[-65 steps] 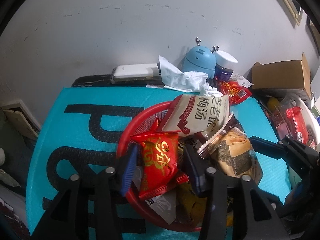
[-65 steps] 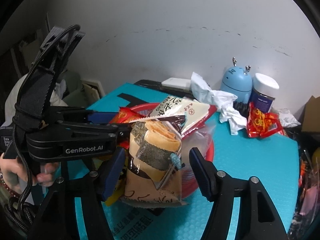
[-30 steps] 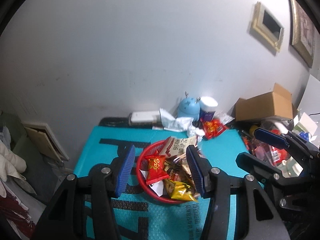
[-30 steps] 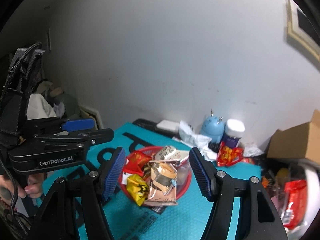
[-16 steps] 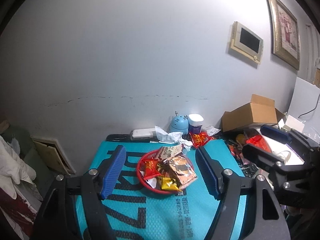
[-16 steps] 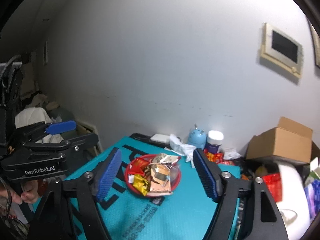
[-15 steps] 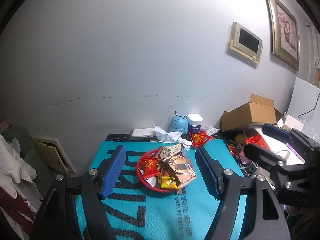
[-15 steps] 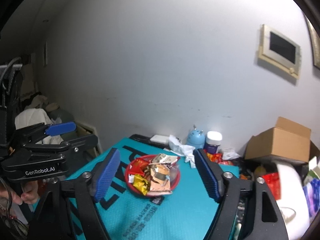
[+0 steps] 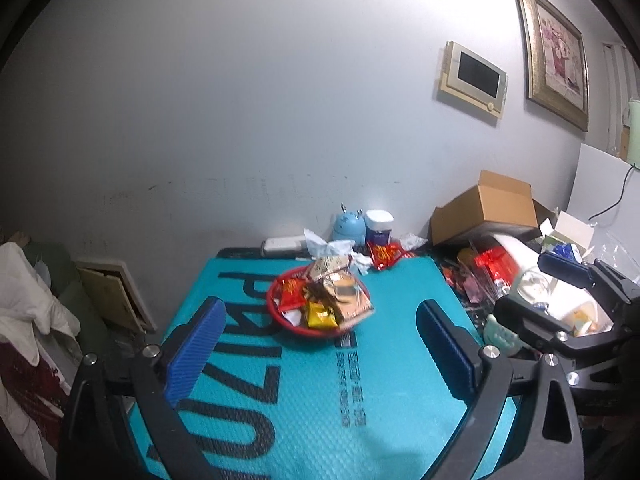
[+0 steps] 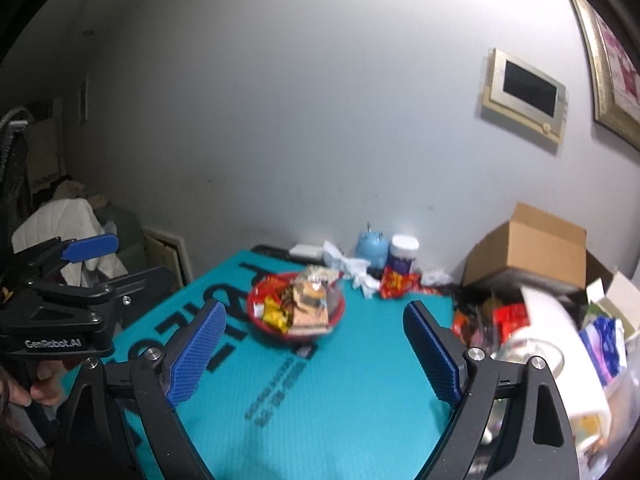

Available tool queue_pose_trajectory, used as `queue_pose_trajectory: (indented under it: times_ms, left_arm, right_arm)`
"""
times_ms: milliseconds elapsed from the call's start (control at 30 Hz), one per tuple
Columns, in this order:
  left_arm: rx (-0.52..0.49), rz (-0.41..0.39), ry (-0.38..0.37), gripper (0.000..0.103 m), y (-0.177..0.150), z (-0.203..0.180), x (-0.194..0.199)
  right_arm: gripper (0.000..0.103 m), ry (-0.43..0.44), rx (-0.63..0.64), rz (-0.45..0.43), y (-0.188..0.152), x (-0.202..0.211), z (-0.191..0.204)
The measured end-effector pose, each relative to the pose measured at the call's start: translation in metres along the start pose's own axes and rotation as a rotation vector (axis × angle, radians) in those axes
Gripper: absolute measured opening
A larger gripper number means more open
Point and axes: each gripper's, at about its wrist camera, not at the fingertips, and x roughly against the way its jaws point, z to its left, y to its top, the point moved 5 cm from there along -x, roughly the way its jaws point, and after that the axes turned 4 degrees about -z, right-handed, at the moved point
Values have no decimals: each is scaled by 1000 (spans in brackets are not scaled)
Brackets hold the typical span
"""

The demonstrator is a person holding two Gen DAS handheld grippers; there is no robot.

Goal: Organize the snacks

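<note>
The red basket (image 9: 280, 314) of snacks sits far back on the counter (image 9: 360, 400), its tan packet (image 9: 350, 300) lying long axis toward the near right. Both the left gripper (image 9: 320, 350) and right gripper (image 10: 316, 354) have just been opening, spread wide with nothing between them. Earlier they were down in the basket, at a red packet and the tan one.

- The red basket (image 9: 280, 322) is round and shallow and sits on the teal mat (image 9: 320, 400), toward the mat's far half.
- The snack packets (image 9: 324, 300) are heaped in the basket: a red one at the left, a yellow one at the front, a pale one at the back.
- The tan packet (image 10: 310, 310) lies on top, its corner overhanging the basket's rim.
</note>
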Motion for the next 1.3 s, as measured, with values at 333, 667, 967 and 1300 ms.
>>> queue_pose_trajectory:
  times_ms: [333,667,967,1300]
  left_arm:
    - [22,63,-6,97,-40,-9,5]
    - [47,95,4,97,-55,-12,2]
    - [65,113,-2,97,-60,-13,-1]
    - [72,130,2,97,-63,-11,-2]
  right_arm:
    - [91,-10,-40,88,-43,-1,-7]
    - [91,-1,-45,118,-58,0,-10]
    - [91,11,-27,124,-60,-1,-8]
    - [91,18,-10,135,-60,-5,-7]
